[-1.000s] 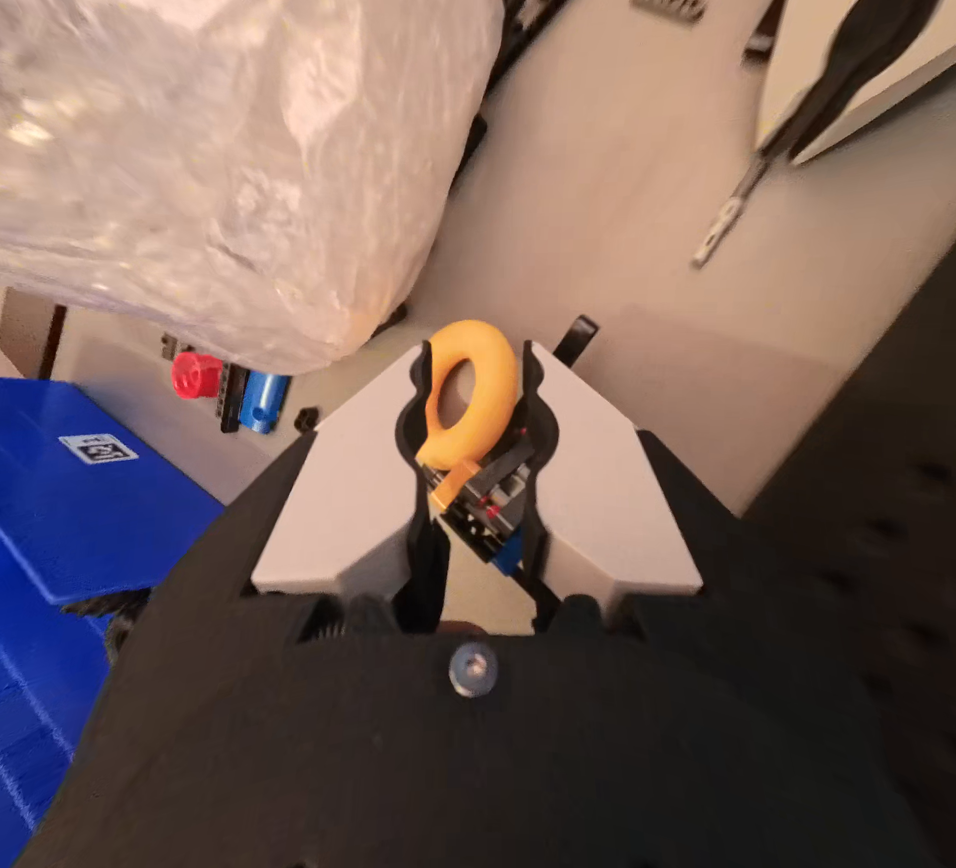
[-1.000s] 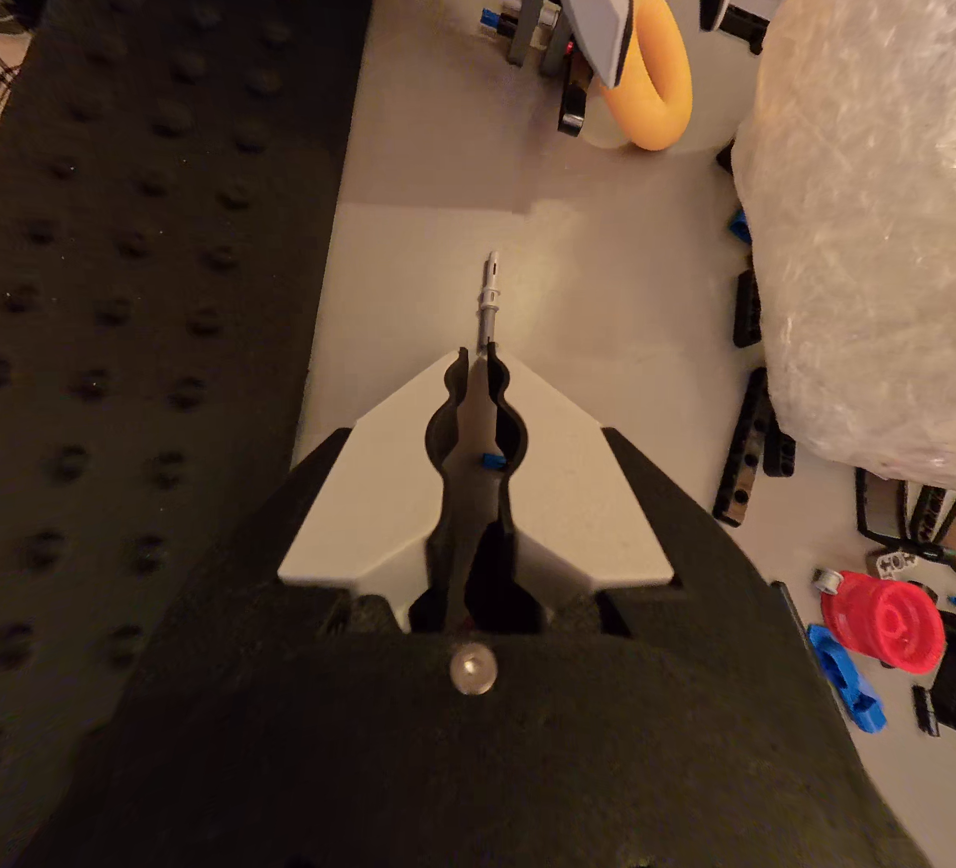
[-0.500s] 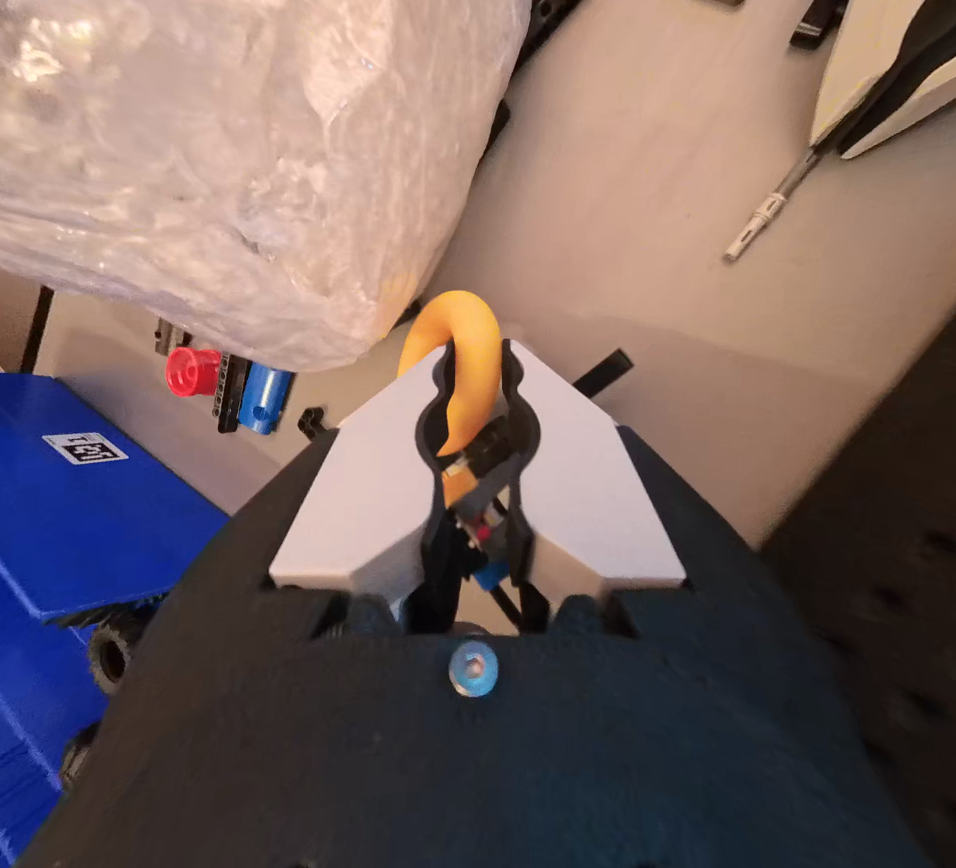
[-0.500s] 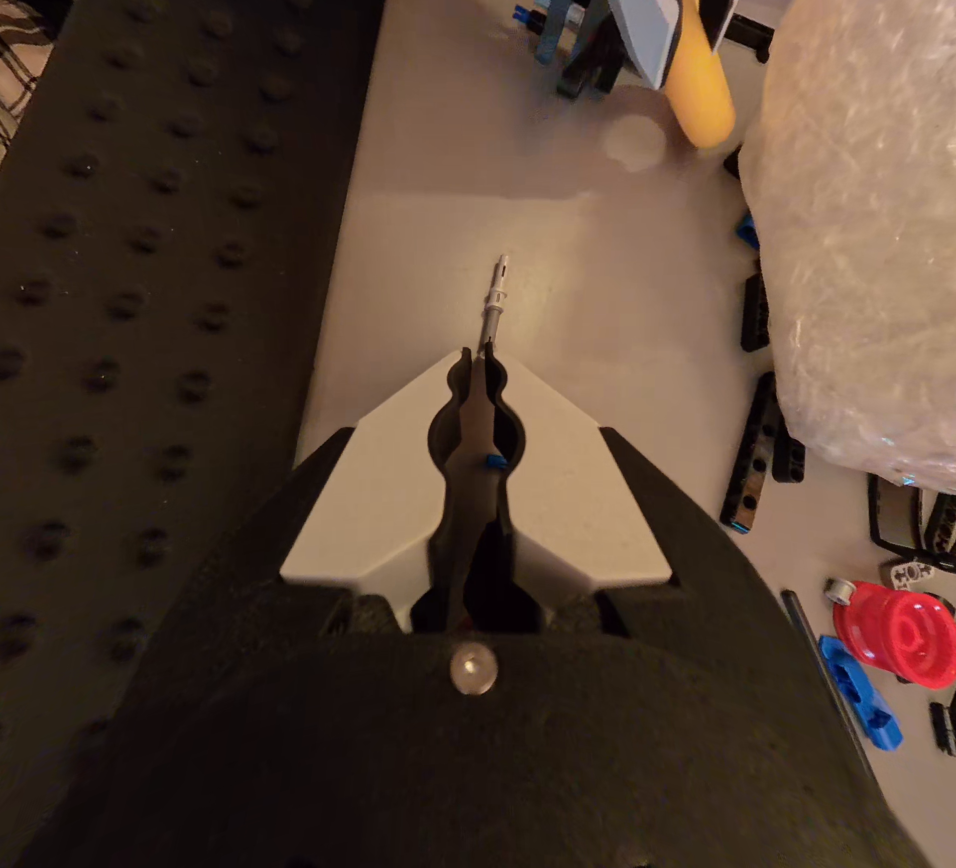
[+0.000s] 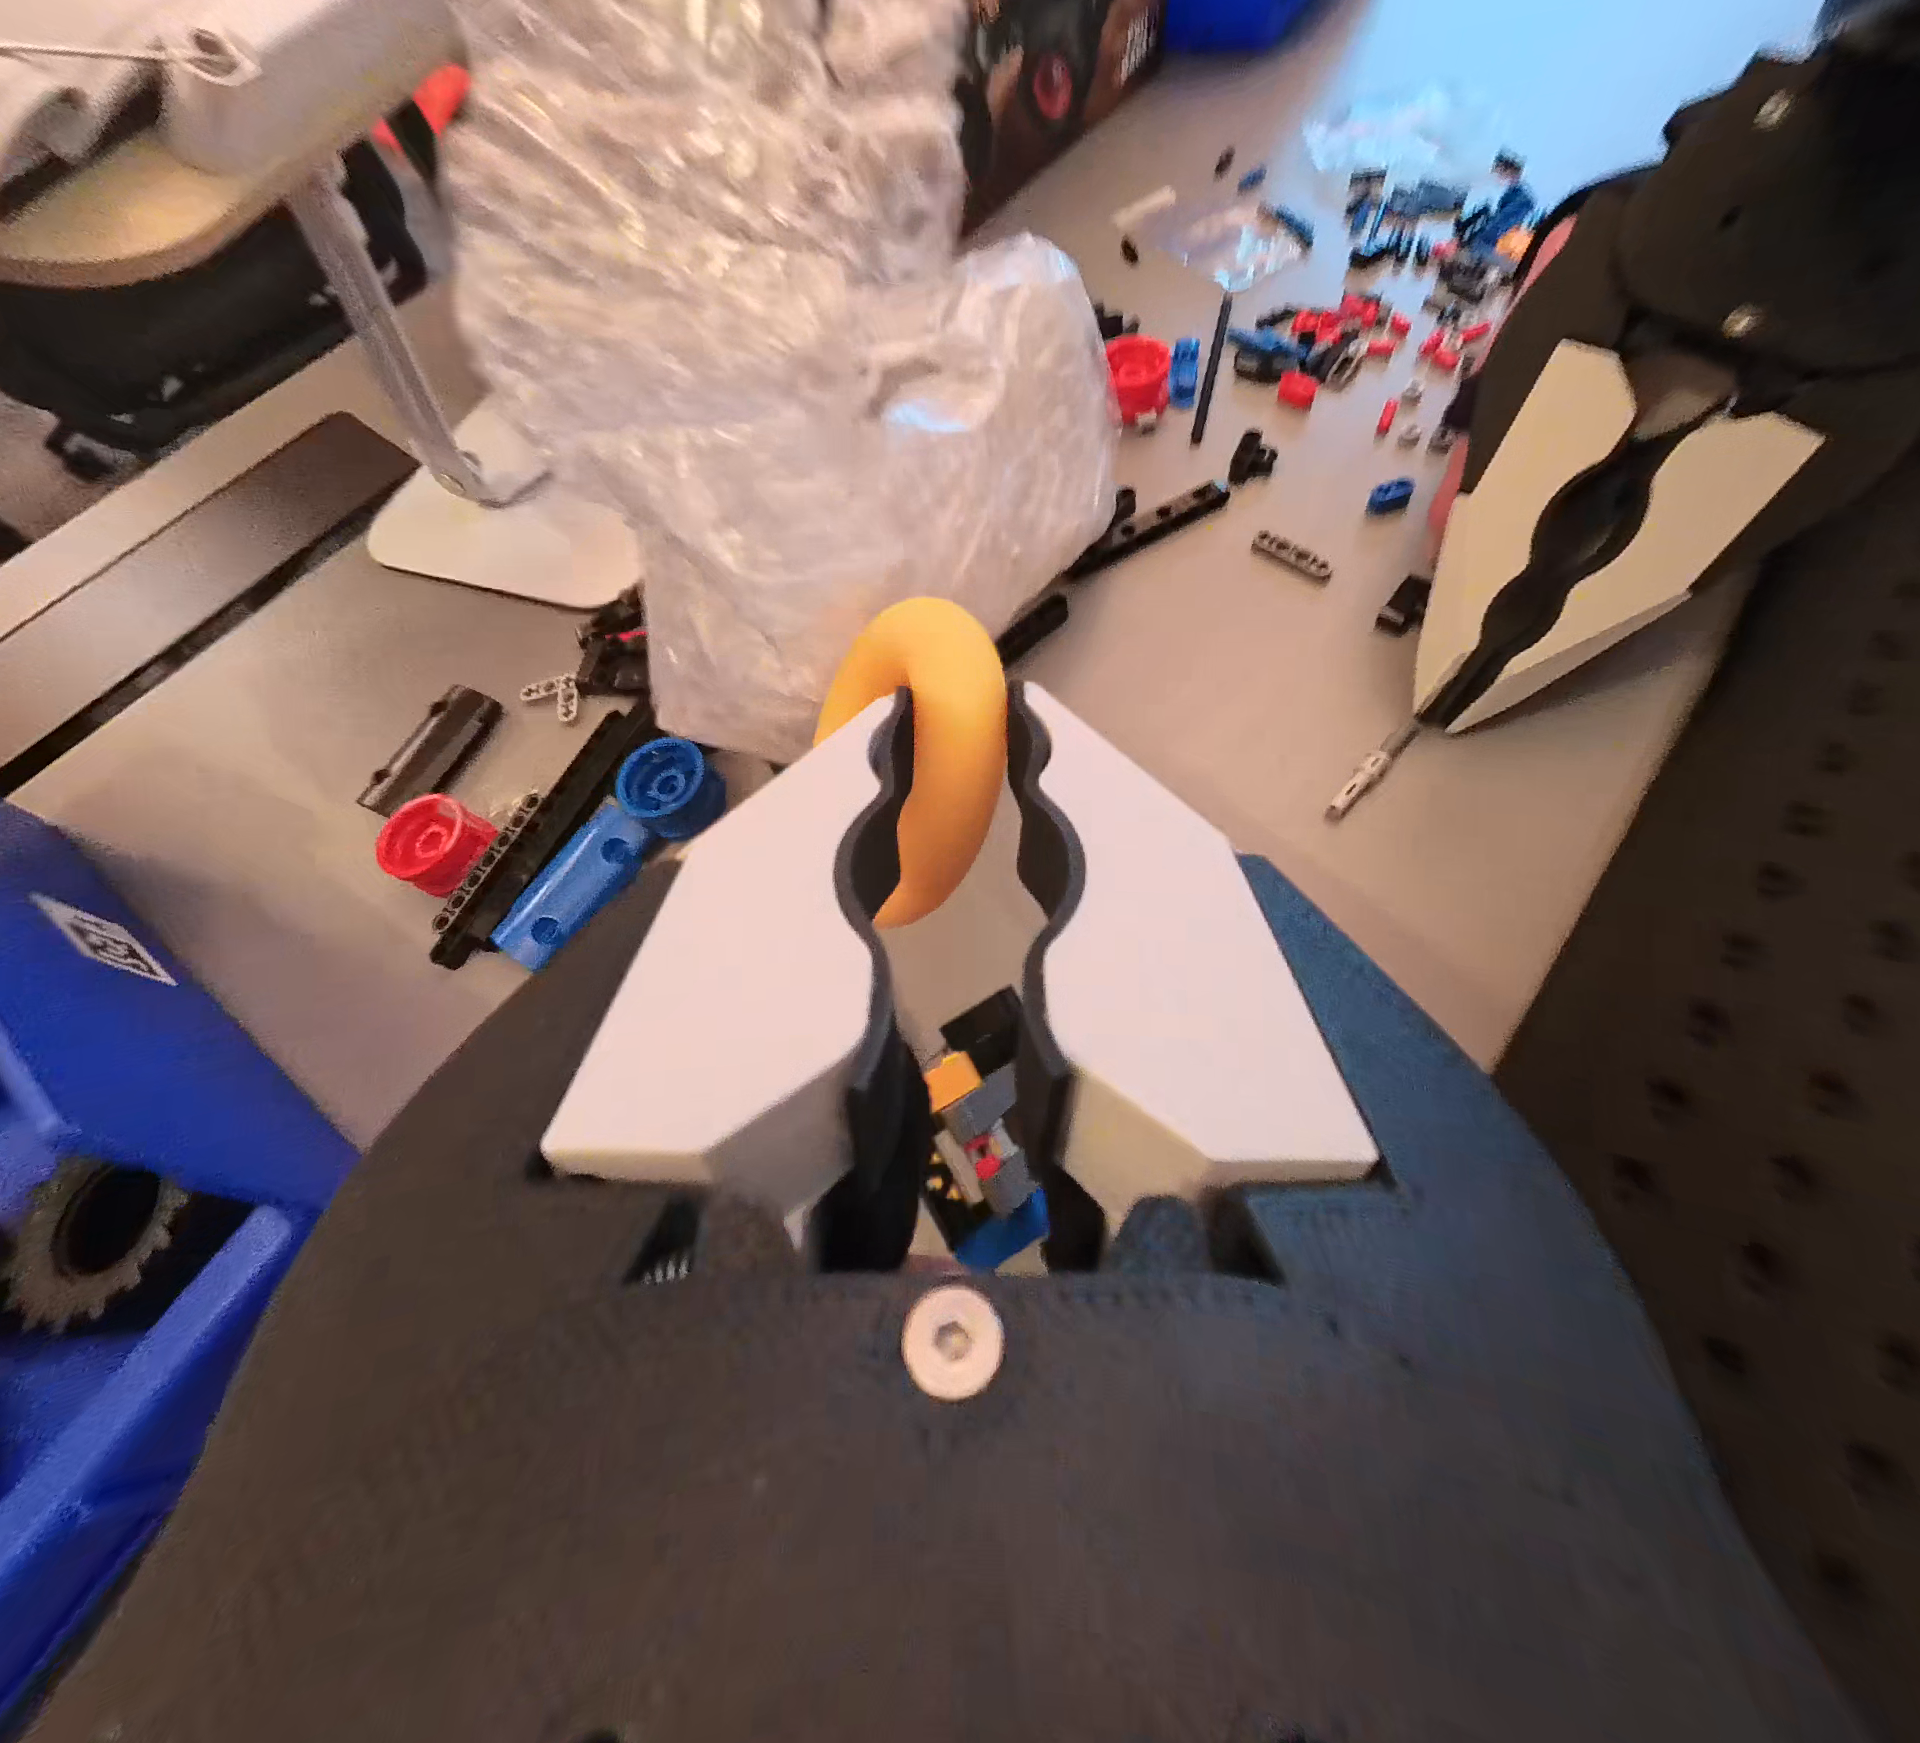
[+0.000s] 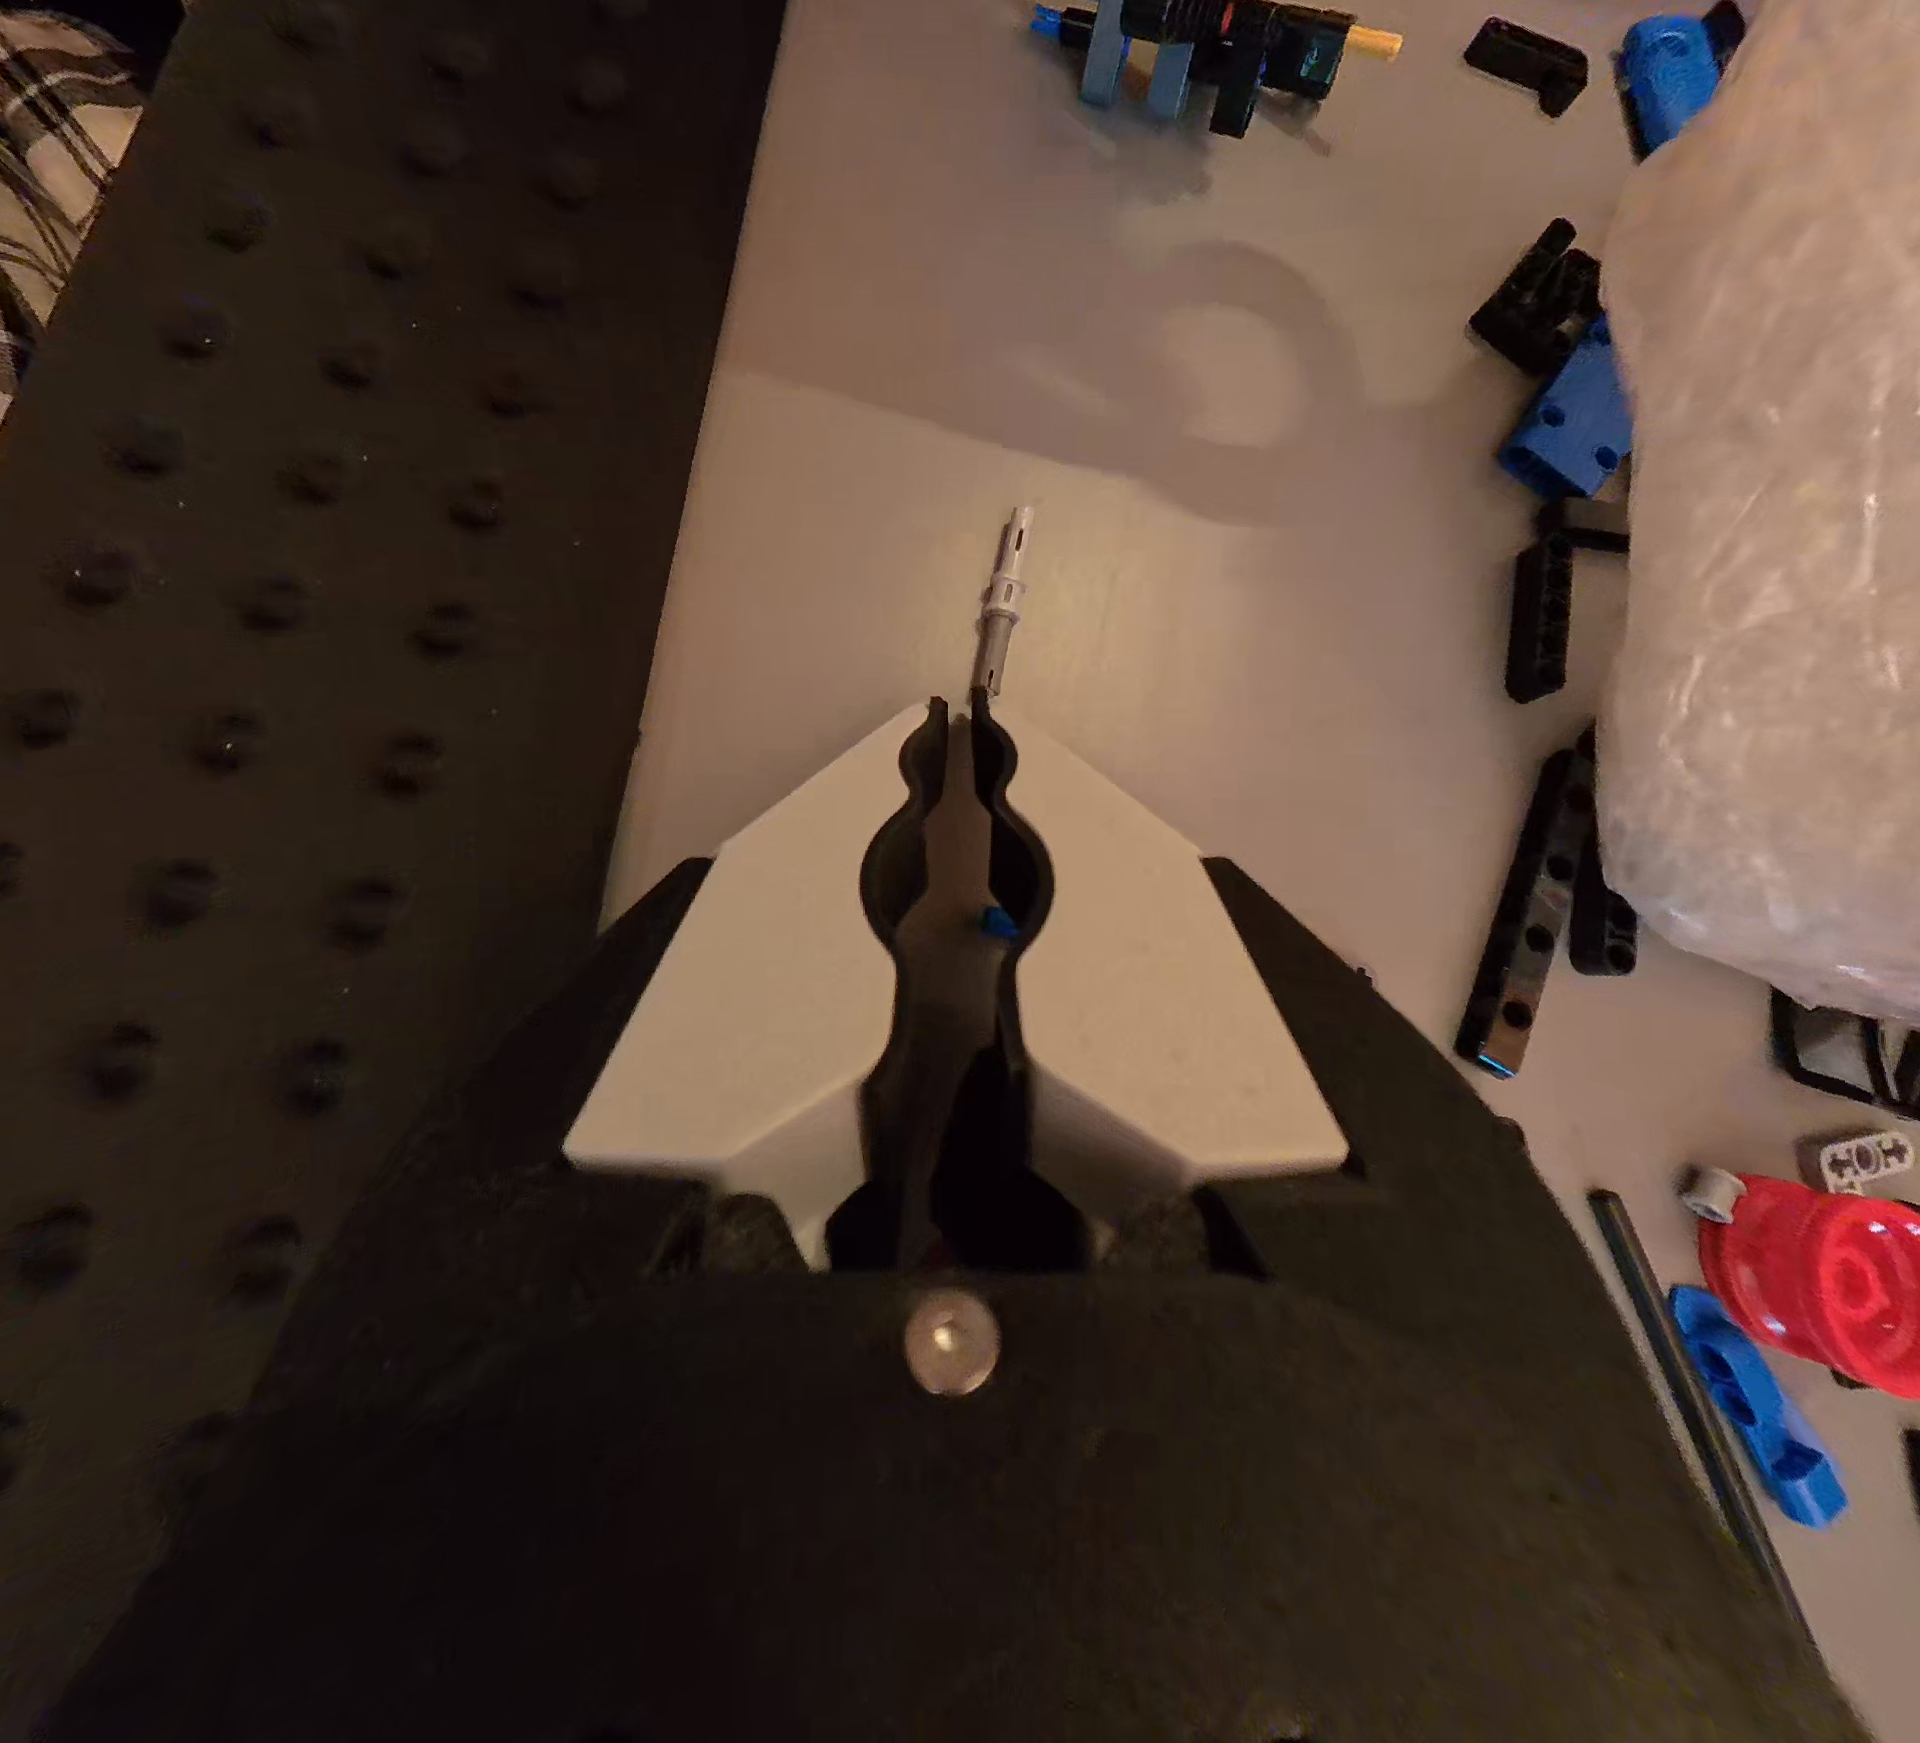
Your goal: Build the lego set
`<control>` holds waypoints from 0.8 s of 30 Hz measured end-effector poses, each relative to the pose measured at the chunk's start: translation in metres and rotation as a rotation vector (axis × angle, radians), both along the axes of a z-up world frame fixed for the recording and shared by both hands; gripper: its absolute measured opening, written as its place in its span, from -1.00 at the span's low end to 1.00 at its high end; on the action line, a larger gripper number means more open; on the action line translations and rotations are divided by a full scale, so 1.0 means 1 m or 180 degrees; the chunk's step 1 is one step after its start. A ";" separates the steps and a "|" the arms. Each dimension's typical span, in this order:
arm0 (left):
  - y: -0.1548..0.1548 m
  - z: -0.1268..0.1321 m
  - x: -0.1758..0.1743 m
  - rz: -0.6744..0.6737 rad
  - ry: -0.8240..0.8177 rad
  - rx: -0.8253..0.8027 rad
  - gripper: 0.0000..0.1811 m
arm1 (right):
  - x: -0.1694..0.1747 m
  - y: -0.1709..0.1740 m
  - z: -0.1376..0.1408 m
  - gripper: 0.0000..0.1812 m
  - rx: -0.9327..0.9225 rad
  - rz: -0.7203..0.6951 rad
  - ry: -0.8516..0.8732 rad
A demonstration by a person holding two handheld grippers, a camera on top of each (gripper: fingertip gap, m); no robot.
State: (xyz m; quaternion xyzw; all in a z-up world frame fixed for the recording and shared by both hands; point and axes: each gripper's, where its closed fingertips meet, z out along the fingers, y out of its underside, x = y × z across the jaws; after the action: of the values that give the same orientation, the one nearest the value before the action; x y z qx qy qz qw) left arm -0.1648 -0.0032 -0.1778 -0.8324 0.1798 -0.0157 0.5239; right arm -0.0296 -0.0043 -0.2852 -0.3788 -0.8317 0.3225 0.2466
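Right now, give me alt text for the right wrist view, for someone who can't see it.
The right hand-held gripper is shut on a thin grey axle pin that points forward over a pale table. Loose black and blue lego pieces, a red wheel hub and a crinkled plastic bag lie to its right.

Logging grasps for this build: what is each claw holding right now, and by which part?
Left claw: the small lego assembly, pinched at its orange ring. Right claw: a thin grey axle pin, gripped by its near end.
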 end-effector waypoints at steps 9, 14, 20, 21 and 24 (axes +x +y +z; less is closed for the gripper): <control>-0.038 0.053 -0.043 0.0166 0.0031 0.0331 -0.83 | 0.003 0.001 0.000 -0.98 -0.0019 0.0025 0.0000; -0.086 0.090 -0.124 0.0820 0.0611 0.0198 -0.83 | 0.005 0.000 0.000 -0.98 -0.0017 0.0045 0.0007; -0.174 0.098 -0.267 0.1831 0.1132 -0.0365 -0.83 | 0.006 0.000 0.001 -0.98 -0.0026 0.0041 0.0013; -0.192 0.091 -0.292 0.2019 0.1204 -0.0517 -0.83 | 0.006 0.000 0.001 -0.98 -0.0032 0.0037 0.0012; -0.242 0.062 -0.350 0.2418 0.1231 -0.0983 -0.83 | 0.005 0.001 0.001 -0.98 -0.0069 0.0023 0.0005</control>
State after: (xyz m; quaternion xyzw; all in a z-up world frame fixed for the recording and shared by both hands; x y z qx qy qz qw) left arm -0.5146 -0.2450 -0.1160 -0.8954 -0.0483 0.3069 0.3190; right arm -0.0246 -0.0035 -0.2839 -0.3782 -0.8293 0.3327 0.2419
